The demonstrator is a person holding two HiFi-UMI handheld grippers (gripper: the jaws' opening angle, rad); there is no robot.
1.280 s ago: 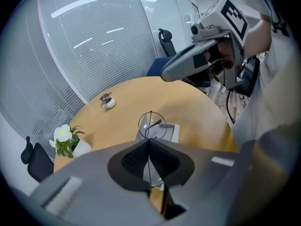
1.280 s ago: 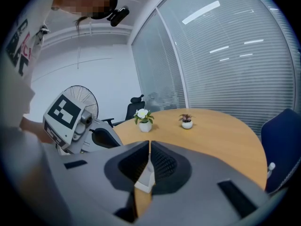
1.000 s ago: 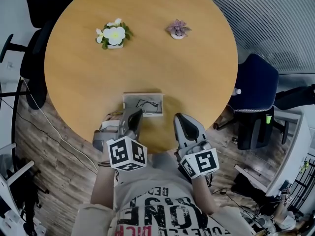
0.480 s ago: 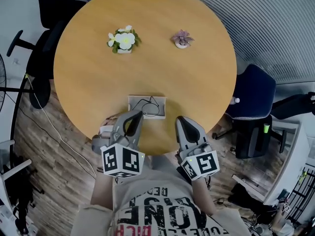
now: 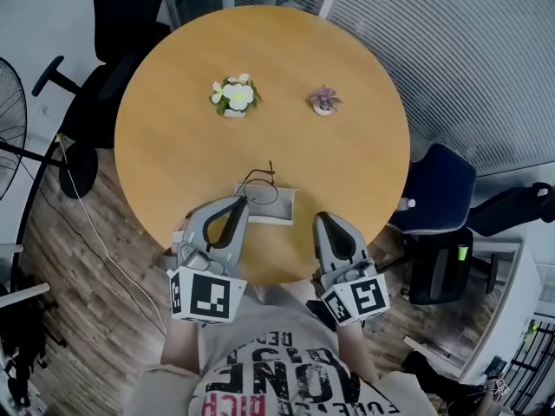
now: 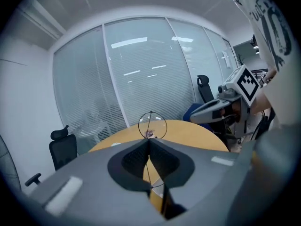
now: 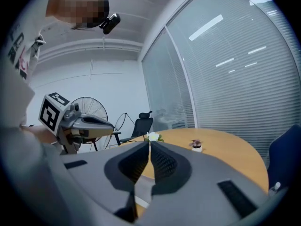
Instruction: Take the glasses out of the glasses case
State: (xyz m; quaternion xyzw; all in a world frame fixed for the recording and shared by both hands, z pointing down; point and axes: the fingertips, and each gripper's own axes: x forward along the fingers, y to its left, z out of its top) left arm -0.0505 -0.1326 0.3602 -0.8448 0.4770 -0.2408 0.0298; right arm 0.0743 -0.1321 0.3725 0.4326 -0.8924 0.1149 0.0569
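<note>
Thin dark wire made up the glasses, and the left gripper had them pinched: in the left gripper view its 2 jaws were pressed together with a wire of the frame running down between the pads, and 1 round lens of the glasses stood just past the tips of the left gripper, showing against the glass wall above the far rim of the table. From overhead the frame sat over the far edge of the glasses case, a pale open tray lying near the near edge of the round wooden table, roughly in the middle from left to right. How far the frame was above the case I could not tell from there, but the left gripper view showed it up in the air and not lying flat. The right gripper was held to the right of the case, apart from it, over the table's near edge. In the right gripper view the jaws of the right gripper were closed on each other with nothing between them. Far across the table stood 2 small pots, white flowers to the left and a purple plant to the right, well apart from the case. A blue chair stood off the table's right side and a fan off its left.
</note>
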